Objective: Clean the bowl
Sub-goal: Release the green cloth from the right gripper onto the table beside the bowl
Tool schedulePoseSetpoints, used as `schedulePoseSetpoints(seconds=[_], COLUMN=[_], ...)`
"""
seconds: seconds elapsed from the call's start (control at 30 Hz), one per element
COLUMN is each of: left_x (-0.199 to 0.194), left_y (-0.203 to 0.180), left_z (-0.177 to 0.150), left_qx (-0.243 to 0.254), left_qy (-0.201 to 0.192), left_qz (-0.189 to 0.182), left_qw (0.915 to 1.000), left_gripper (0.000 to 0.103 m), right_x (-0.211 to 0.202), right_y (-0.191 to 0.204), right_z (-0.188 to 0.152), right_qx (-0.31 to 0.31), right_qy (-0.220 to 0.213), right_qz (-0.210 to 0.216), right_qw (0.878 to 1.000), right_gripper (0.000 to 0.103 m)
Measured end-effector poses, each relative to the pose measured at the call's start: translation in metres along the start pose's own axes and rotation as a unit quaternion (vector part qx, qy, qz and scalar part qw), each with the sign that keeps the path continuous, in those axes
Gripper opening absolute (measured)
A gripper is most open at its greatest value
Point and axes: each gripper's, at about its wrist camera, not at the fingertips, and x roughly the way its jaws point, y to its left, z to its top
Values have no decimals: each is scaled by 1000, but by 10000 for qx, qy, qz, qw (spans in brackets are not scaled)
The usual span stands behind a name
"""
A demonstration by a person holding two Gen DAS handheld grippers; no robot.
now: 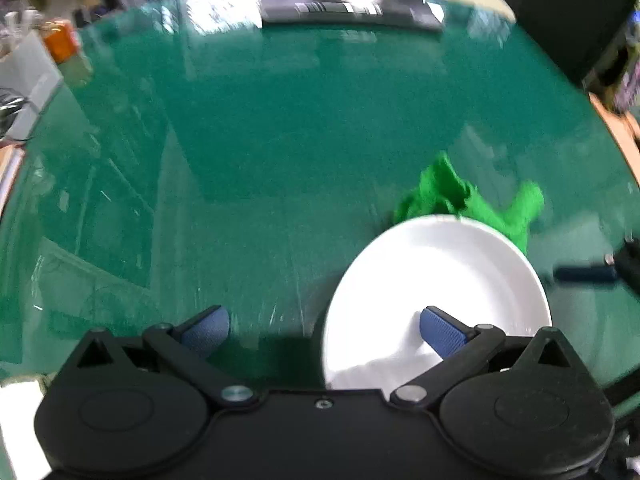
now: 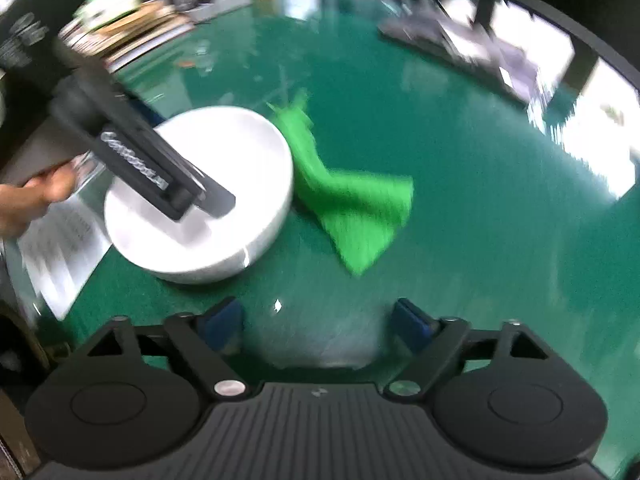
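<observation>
A white bowl (image 1: 436, 280) stands on the green table, with a crumpled green cloth (image 1: 472, 200) just behind it. My left gripper (image 1: 324, 330) is open, its right finger over the bowl's inside and its left finger outside the rim. In the right wrist view the bowl (image 2: 240, 152) sits at the left with the left gripper's body (image 2: 144, 152) reaching over it, and the cloth (image 2: 352, 208) lies spread to the bowl's right. My right gripper (image 2: 318, 322) is open and empty, low over the table in front of the cloth.
The green mat (image 1: 260, 140) covers the table. A grey device (image 1: 344, 8) stands at the far edge. An orange object (image 1: 60, 40) and white boxes (image 1: 28, 80) sit at the far left. A paper sheet (image 2: 60, 248) lies left of the bowl.
</observation>
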Motion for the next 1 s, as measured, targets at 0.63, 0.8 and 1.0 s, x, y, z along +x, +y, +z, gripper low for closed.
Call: schedulePoseSetpoints(seconds=[0.63, 0.8, 1.0], left_x=[1, 4, 9], left_y=[-10, -12, -11], left_z=[-23, -29, -23], left_qx=[893, 963, 1100], left_qy=[-734, -1057, -1062], left_qz=[-533, -700, -780], left_qw=[9919, 9873, 9852], left_gripper=[103, 103, 103], right_x=[17, 19, 21], right_y=[3, 4, 3], right_z=[1, 7, 12], right_qx=[511, 568, 599], right_qy=[225, 323, 316], right_qz=[-532, -553, -559], right_qw=[9970, 9963, 9961], right_gripper=[103, 103, 103])
